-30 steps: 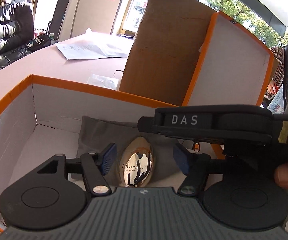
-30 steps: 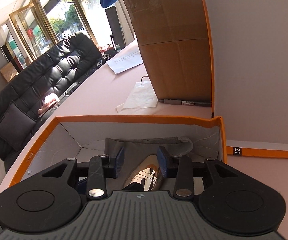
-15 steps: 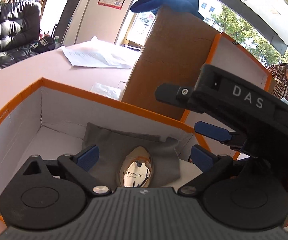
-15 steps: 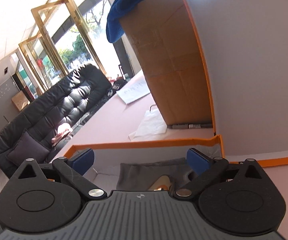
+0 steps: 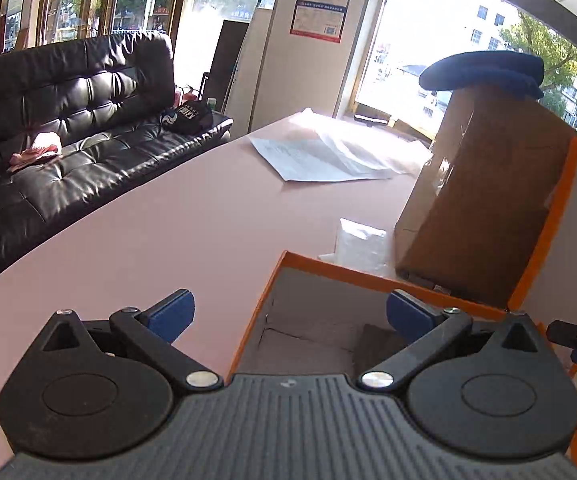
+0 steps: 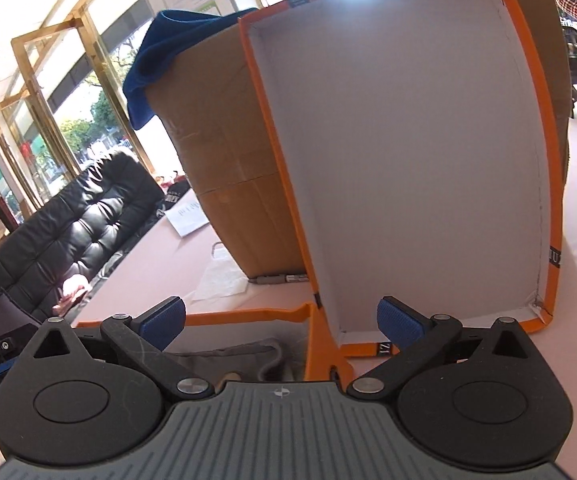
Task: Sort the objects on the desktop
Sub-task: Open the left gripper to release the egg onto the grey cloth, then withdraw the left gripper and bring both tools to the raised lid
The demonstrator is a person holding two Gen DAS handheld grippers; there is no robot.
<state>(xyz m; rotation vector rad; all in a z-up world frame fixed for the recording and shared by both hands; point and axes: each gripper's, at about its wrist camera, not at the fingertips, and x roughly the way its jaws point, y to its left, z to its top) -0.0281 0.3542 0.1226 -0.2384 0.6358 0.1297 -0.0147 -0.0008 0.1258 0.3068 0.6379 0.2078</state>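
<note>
An orange-rimmed white box (image 5: 272,292) stands open on the pink table (image 5: 168,232), a grey cloth (image 6: 224,354) lying inside it. Its lid (image 6: 408,140) stands upright against a brown carton (image 6: 228,160). My left gripper (image 5: 290,314) is open and empty, raised over the box's left rim. My right gripper (image 6: 282,320) is open and empty, above the box's right end in front of the lid. The gold case seen earlier is hidden below both grippers.
A blue cloth (image 5: 484,74) lies on top of the carton. A marker pen (image 6: 282,279) and a plastic bag (image 5: 362,242) lie at the carton's foot. Paper sheets (image 5: 320,156) lie farther back. A black sofa (image 5: 48,128) stands left of the table.
Both grippers opened and lifted up out of the box, leaving the gold case on the grey cloth. The left gripper swung left; the right one tilted up toward the lid.
</note>
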